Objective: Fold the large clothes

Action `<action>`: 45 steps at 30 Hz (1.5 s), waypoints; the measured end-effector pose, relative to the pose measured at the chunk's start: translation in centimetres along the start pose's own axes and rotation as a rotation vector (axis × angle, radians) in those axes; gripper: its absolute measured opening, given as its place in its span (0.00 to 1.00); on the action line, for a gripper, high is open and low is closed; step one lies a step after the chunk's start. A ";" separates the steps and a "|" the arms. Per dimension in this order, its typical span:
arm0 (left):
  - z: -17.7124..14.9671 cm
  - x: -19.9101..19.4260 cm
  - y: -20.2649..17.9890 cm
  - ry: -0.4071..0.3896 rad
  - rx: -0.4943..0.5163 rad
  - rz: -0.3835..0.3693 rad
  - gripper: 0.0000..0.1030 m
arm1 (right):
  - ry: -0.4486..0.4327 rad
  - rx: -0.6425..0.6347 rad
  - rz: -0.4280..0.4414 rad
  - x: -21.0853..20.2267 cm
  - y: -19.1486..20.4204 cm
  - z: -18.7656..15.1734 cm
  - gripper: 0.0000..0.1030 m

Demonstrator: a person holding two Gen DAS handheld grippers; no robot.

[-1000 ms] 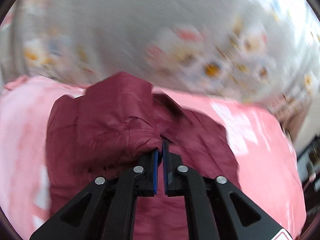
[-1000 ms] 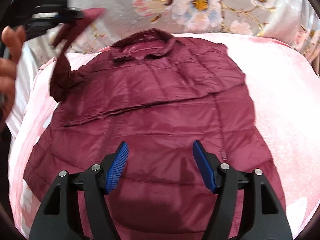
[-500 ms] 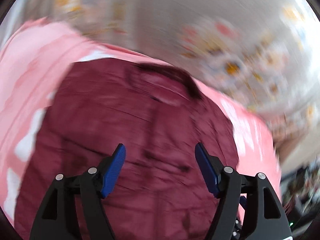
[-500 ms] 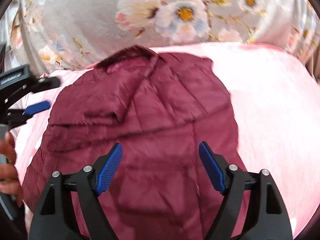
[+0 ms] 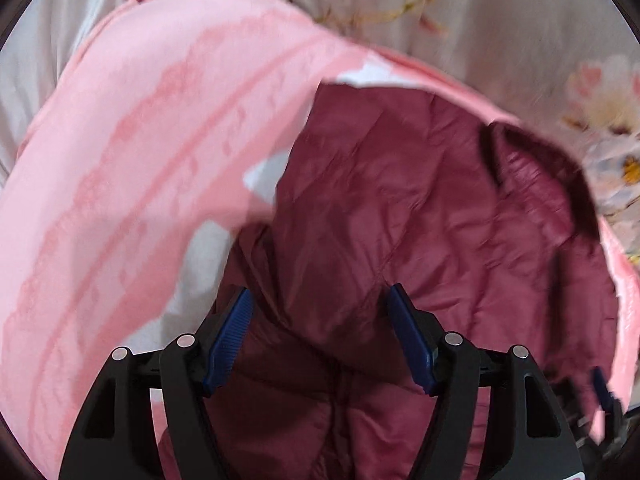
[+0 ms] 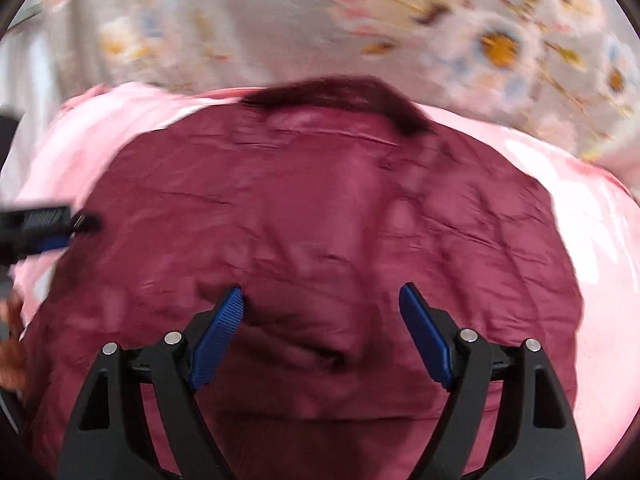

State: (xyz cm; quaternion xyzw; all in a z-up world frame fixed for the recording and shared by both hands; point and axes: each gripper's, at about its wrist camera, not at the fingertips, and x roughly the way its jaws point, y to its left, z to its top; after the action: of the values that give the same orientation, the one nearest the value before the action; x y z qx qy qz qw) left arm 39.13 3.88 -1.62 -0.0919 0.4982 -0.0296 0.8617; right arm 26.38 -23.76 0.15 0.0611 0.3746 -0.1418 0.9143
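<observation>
So the maroon puffer jacket point(image 6: 320, 220) is lying flat on the pink blanket point(image 5: 120, 160), which sits on a grey floral bedsheet point(image 6: 240, 20). From the right wrist view its long axis runs straight away from the camera: dark collar point(image 6: 340, 88) at the far end next to the floral sheet, hem at the near end under the gripper. In the left wrist view the same jacket sits at a slant, with the collar up toward the right.

The left gripper point(image 5: 320, 328) has just been opening. Its blue pads are spread wide above the jacket's left edge with nothing pinched. The right gripper point(image 6: 320, 324) has been opening too, and it hangs wide apart over the jacket's lower middle, gripping nothing. Both views are a bit motion-blurred.
</observation>
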 end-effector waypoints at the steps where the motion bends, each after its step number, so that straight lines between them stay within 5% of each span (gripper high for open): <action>1: -0.3 0.3 0.3 -0.002 -0.001 0.002 0.66 | 0.010 0.070 -0.021 -0.1 -2.2 -0.4 0.75; 8: -1.1 0.4 0.6 -0.041 0.018 0.012 0.68 | -0.009 0.489 -0.064 -4.8 -15.4 -5.4 0.76; 14: -0.3 -1.1 1.9 0.007 -0.134 -0.155 0.68 | -0.050 0.455 0.062 -6.0 -15.4 -2.7 0.80; 18: 0.5 0.0 2.9 0.076 -0.218 -0.221 0.68 | 0.013 0.387 0.071 -2.7 -12.9 -1.6 0.81; 20: 0.7 0.3 3.0 0.075 -0.217 -0.195 0.52 | 0.067 0.367 0.080 -0.5 -11.9 -1.8 0.80; 21: 0.8 0.4 3.0 0.071 -0.207 -0.181 0.42 | 0.085 0.360 0.088 0.1 -11.7 -1.8 0.64; 22: 0.9 0.5 2.9 0.074 -0.195 -0.175 0.15 | 0.094 0.352 0.094 0.3 -11.4 -1.9 0.40; 23: 1.1 0.5 2.7 0.079 -0.173 -0.176 0.00 | 0.089 0.338 0.109 0.1 -11.0 -1.6 0.28; 24: 1.2 0.3 2.7 0.074 -0.157 -0.174 0.00 | 0.060 0.322 0.119 -0.9 -10.7 -1.2 0.10; 25: 1.4 -0.5 2.5 0.046 -0.134 -0.156 0.00 | 0.019 0.310 0.138 -2.3 -10.5 -0.7 0.03; 29: 1.6 -3.7 2.5 -0.054 -0.083 -0.140 0.00 | -0.090 0.230 0.108 -6.4 -9.8 0.1 0.02; 34: 0.1 -1.5 1.8 -0.031 -0.008 -0.013 0.00 | 0.099 0.213 0.020 -0.7 -10.1 -3.5 0.00; 39: -1.0 0.3 1.6 -0.029 0.029 0.056 0.00 | 0.121 0.225 0.029 0.1 -10.7 -4.5 0.00; 45: -1.3 -3.2 1.3 -0.063 0.071 0.100 0.12 | -0.023 0.239 0.003 -5.5 -10.7 -2.5 0.04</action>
State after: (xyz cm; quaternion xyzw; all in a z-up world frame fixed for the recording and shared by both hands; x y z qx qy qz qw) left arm 36.30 5.46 0.21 -0.0369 0.4735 -0.0012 0.8800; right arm 17.67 -32.25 2.16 0.1688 0.3445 -0.1847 0.9048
